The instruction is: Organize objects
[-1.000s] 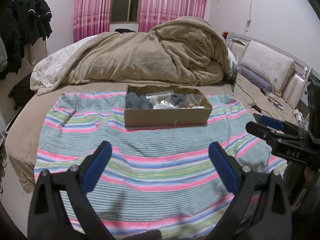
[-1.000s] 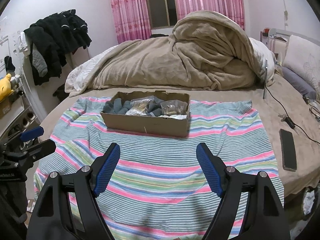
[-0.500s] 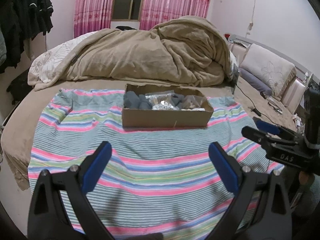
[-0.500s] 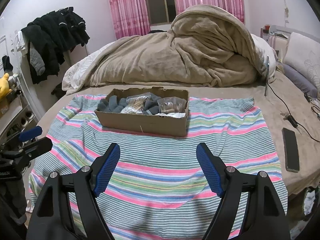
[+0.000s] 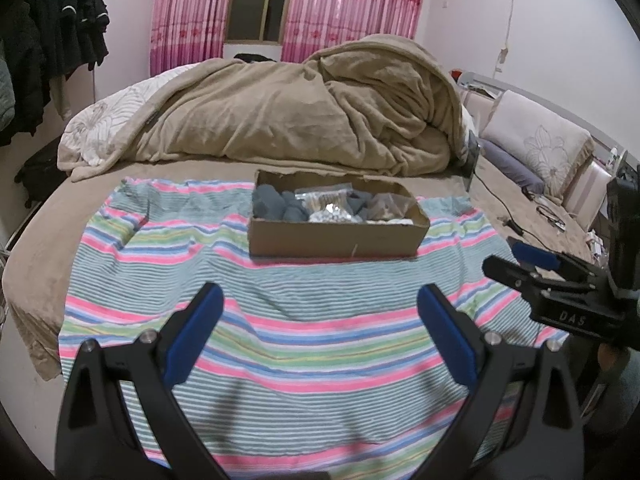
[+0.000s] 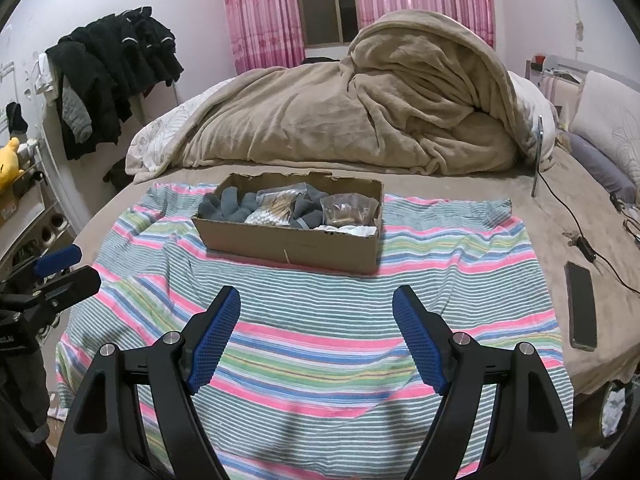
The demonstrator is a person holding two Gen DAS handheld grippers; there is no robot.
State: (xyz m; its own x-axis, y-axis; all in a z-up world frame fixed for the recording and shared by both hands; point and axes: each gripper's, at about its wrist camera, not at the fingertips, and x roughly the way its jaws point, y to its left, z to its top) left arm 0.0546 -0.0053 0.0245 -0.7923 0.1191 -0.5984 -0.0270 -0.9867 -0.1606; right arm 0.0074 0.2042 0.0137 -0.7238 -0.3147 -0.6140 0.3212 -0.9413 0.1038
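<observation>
A shallow cardboard box [image 5: 336, 238] [image 6: 292, 246] sits on a striped cloth [image 5: 312, 332] [image 6: 320, 320] spread over the bed. Inside lie grey socks [image 5: 276, 204] [image 6: 230, 204] and clear plastic bags of small items [image 5: 330, 204] [image 6: 348, 210]. My left gripper [image 5: 320, 300] is open and empty, above the cloth well short of the box. My right gripper [image 6: 316, 296] is open and empty too, also short of the box. The right gripper shows at the right edge of the left wrist view [image 5: 532, 268]; the left gripper shows at the left edge of the right wrist view [image 6: 64, 272].
A heaped tan blanket [image 5: 304, 116] [image 6: 360, 116] lies behind the box. A dark phone [image 6: 582, 312] and a charger cable [image 6: 580, 236] lie on the bed to the right. Pillows [image 5: 536, 152] stand at the far right. Dark clothes [image 6: 116, 76] hang at the left.
Both grippers have moved slightly forward over the cloth toward the box, and the views have shifted a little. Both stay open and empty.
</observation>
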